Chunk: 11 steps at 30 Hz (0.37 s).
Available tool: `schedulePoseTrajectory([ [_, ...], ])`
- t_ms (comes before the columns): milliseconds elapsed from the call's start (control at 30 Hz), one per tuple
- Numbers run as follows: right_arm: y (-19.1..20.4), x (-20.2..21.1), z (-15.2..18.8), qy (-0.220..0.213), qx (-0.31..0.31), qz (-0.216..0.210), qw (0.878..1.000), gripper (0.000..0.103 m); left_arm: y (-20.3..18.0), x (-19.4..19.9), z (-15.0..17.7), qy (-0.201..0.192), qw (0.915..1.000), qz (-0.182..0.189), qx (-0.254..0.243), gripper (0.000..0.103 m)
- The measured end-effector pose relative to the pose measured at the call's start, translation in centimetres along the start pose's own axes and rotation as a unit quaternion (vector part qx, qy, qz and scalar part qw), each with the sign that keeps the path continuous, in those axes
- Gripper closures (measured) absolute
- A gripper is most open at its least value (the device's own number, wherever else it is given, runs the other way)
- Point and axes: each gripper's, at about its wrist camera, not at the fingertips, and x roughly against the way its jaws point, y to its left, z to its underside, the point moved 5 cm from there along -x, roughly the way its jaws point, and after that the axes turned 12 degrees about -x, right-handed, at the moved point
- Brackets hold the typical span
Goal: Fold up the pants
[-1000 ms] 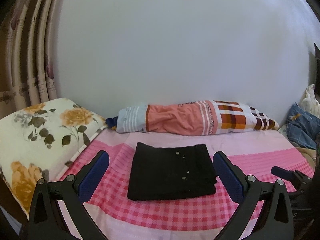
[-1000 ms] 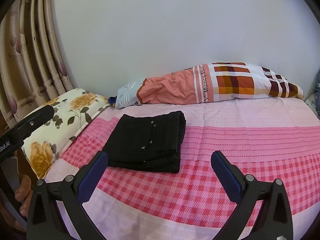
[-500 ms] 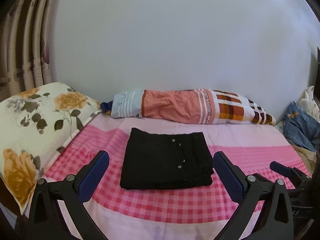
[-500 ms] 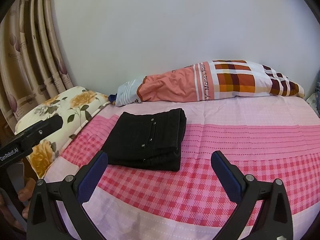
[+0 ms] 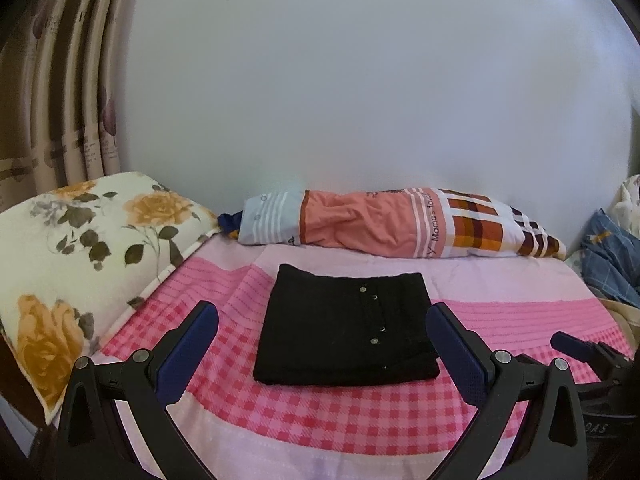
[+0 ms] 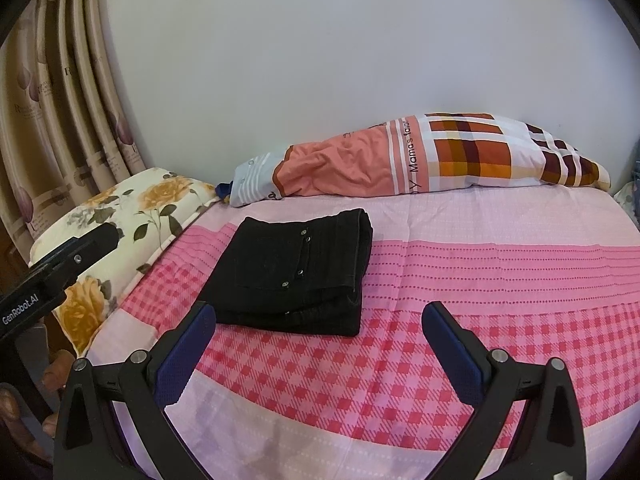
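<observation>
Pants: the black pants (image 5: 346,330) lie folded into a compact rectangle on the pink checked bed sheet (image 5: 360,424), with a row of small metal studs (image 6: 301,256) facing up.
Position: near the bed's left half, in front of the long patterned bolster (image 6: 420,156) and beside the floral pillow (image 5: 80,248), touching neither.
Left claw: the left claw (image 5: 322,344) hovers short of the bundle, jaws spread wide, holding nothing.
Right claw: the right claw (image 6: 318,344) is likewise wide apart and empty, aimed at bare sheet to the right of the pants.
Handling: the cloth looks like soft, fairly thick denim; stacked layers give the bundle some weight and body, but it would sag if lifted by one corner.
Grip point: the thick folded edge (image 6: 362,256) on the right side seems best, pinching all layers together.
Progress: the fold looks complete, judging from its neat, squared shape.
</observation>
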Motion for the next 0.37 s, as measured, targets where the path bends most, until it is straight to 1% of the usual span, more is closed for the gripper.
schedulePoseTrajectory([
  [100, 0.0, 0.01, 0.01, 0.0, 0.0, 0.0, 1.0, 0.001, -0.08, 0.05, -0.08, -0.001, 1.0, -0.002, -0.002, 0.0],
  [167, 0.0, 0.01, -0.03, 0.001, 0.0, 0.0, 1.0, 0.001, -0.06, 0.13, -0.13, -0.003, 0.9999, -0.011, -0.003, 0.0],
  [267, -0.02, 0.0, -0.04, 0.001, -0.001, 0.001, 1.0, 0.001, -0.22, 0.23, -0.24, -0.003, 1.0, -0.004, -0.009, 0.0],
  [367, -0.14, -0.09, 0.05, 0.002, -0.002, 0.0, 1.0, 0.001, -0.36, 0.19, -0.41, 0.003, 0.9998, -0.008, -0.018, 0.0],
])
